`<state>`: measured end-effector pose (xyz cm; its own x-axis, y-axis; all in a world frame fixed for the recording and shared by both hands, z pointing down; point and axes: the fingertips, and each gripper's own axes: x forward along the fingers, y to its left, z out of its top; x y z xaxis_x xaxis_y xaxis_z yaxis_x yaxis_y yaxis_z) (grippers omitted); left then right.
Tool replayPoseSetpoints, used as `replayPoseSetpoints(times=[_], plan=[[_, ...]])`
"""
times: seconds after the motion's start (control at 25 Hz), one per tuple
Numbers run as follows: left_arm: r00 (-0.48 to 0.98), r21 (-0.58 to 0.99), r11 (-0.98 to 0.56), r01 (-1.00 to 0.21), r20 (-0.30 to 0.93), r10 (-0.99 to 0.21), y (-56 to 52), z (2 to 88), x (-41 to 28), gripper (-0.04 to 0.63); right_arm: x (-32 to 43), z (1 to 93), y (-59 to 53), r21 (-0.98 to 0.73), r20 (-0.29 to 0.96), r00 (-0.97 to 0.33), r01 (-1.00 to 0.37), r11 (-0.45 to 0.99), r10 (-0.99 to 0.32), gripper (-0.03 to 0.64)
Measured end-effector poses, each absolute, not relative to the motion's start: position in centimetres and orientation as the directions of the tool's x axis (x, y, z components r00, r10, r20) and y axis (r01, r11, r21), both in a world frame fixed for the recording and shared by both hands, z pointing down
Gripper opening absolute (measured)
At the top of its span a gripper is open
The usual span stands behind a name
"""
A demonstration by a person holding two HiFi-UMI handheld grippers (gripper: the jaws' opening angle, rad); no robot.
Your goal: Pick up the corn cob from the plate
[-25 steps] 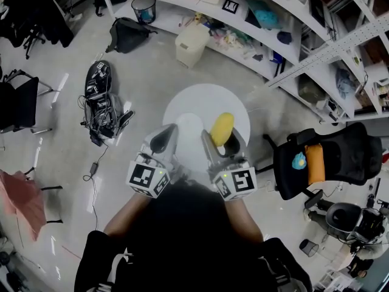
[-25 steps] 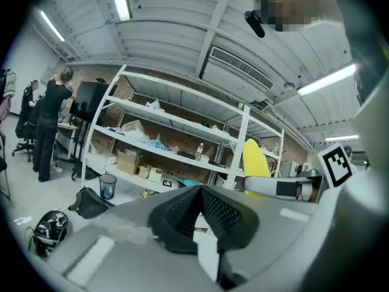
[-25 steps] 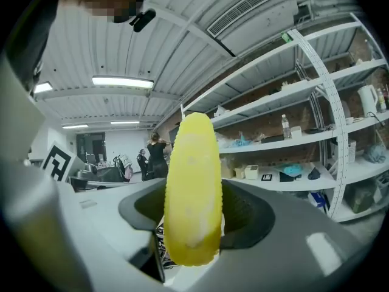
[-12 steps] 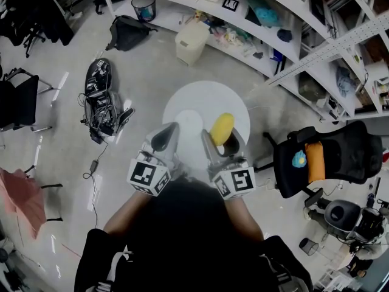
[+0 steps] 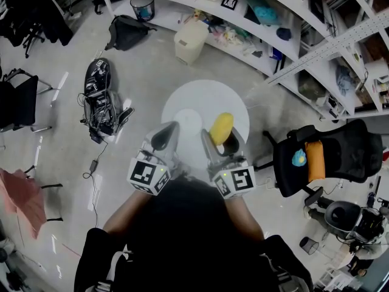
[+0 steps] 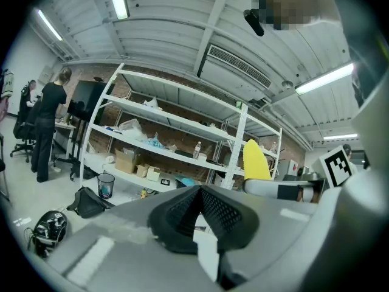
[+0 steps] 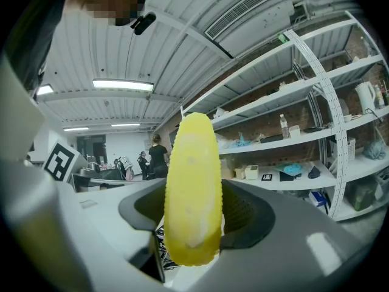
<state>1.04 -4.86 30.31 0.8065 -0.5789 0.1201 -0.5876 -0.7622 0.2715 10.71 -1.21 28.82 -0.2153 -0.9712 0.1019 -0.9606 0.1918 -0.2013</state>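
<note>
My right gripper (image 5: pixel 220 140) is shut on the yellow corn cob (image 5: pixel 222 128) and holds it in the air above the round white table (image 5: pixel 209 93). In the right gripper view the corn cob (image 7: pixel 191 187) stands upright between the two dark pads. A white plate (image 5: pixel 187 119) lies on the table just left of the cob, with nothing on it. Beside the right one, my left gripper (image 5: pixel 165 137) hovers with its jaws together and nothing in them. The cob (image 6: pixel 256 160) also shows at the right of the left gripper view, past the left gripper (image 6: pixel 199 190).
A black office chair (image 5: pixel 331 157) with an orange cushion stands right of the table. White shelving (image 5: pixel 261 17) with boxes runs along the back, and a beige bin (image 5: pixel 191 41) sits before it. Cables and gear (image 5: pixel 100 105) lie on the floor at left. A person (image 6: pixel 45 126) stands far off.
</note>
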Motion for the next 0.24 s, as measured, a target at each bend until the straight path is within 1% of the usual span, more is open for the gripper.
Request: replayPoseSetpoints(times=[0.24], plan=[[0.808, 0.272, -0.764, -0.585, 0.118, -0.577, -5.05, 30.26, 1.12, 0.002, 10.65, 28.74, -1.45, -0.192, 0.102, -0.219, -0.961, 0.197, -0.970, 0.264]])
